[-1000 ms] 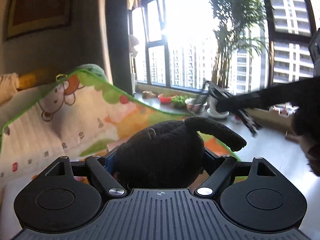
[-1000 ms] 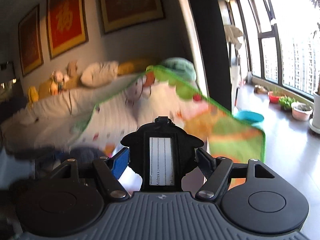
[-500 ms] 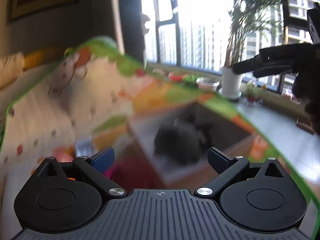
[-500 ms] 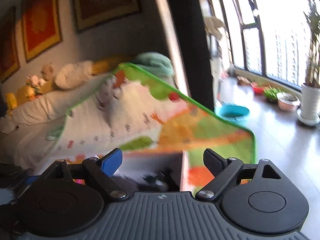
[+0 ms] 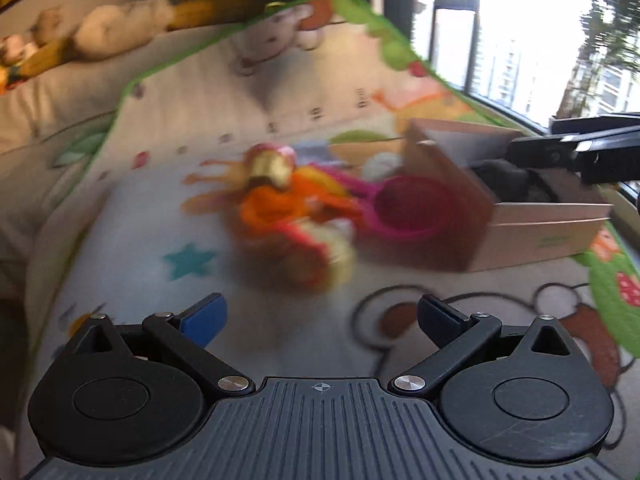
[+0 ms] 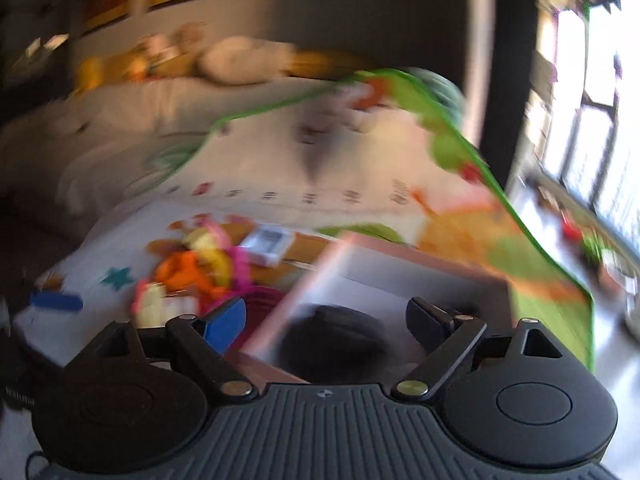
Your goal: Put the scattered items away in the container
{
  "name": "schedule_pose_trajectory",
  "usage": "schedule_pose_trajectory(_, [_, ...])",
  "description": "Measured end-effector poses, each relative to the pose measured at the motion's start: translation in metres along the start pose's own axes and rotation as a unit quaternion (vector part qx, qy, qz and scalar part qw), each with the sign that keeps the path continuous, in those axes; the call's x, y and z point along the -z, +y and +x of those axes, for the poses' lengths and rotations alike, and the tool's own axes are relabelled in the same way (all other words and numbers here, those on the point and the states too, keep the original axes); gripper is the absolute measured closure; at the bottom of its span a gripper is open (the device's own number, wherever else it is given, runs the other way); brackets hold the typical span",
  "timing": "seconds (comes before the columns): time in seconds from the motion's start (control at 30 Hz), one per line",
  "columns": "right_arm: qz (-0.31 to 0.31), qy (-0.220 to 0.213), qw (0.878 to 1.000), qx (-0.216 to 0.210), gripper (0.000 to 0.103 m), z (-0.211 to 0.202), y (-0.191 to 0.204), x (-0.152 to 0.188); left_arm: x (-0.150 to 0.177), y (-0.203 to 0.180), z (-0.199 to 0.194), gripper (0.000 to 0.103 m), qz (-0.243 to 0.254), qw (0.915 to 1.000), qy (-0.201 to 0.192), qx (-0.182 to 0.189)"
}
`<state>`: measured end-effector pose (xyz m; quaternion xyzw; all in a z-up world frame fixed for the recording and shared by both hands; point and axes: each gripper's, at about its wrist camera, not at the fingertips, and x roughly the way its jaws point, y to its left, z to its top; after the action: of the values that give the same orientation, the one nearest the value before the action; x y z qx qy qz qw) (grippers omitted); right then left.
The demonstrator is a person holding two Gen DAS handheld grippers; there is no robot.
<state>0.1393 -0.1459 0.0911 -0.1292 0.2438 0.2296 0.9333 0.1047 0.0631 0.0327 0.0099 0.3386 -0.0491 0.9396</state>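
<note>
A cardboard box (image 5: 532, 220) stands on the play mat with a black plush toy (image 5: 500, 174) lying inside it. Left of the box lies a blurred heap of orange, red and yellow toys (image 5: 288, 208) beside a pink cup (image 5: 412, 208). My left gripper (image 5: 320, 314) hovers over the mat short of the heap, open wide and empty. My right gripper (image 6: 326, 322) hangs above the box (image 6: 420, 264); its jaws are closing with nothing between the pads, and dark items (image 6: 332, 338) lie in the box below. The toy heap (image 6: 196, 264) shows left of it.
A colourful play mat (image 5: 224, 128) with a green border covers the surface. A small white packet (image 6: 268, 246) lies behind the heap. Plush toys (image 5: 116, 32) line the back. Windows and a bare floor (image 6: 616, 344) are on the right.
The left gripper let go of the black plush toy, which now lies in the box, and swung left and down toward the heap. The right gripper released its black labelled device and tipped down over the box.
</note>
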Motion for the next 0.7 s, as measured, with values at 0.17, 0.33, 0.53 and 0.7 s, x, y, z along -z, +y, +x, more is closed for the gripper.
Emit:
schedule_pose_trajectory(0.17, [-0.048,0.042,0.995,-0.079,0.074,0.031,0.060,-0.009,0.015,0.021,-0.015,0.000,-0.018,0.9998,0.006,-0.009])
schedule_pose_trajectory(0.33, [-0.055,0.031,0.996,-0.066,0.074,0.059,0.085,-0.028,0.027,0.037,-0.026,0.000,-0.032,0.9993,0.012,-0.018])
schedule_pose_trajectory(0.53, [-0.049,0.099,0.992,-0.066,0.049,0.123,0.089,-0.041,0.032,0.046,-0.032,0.000,-0.058,0.9982,0.008,-0.014])
schedule_pose_trajectory(0.7, [-0.067,0.089,0.992,-0.062,0.090,0.136,0.094,-0.039,0.034,0.044,-0.033,0.000,-0.057,0.9983,0.009,-0.005])
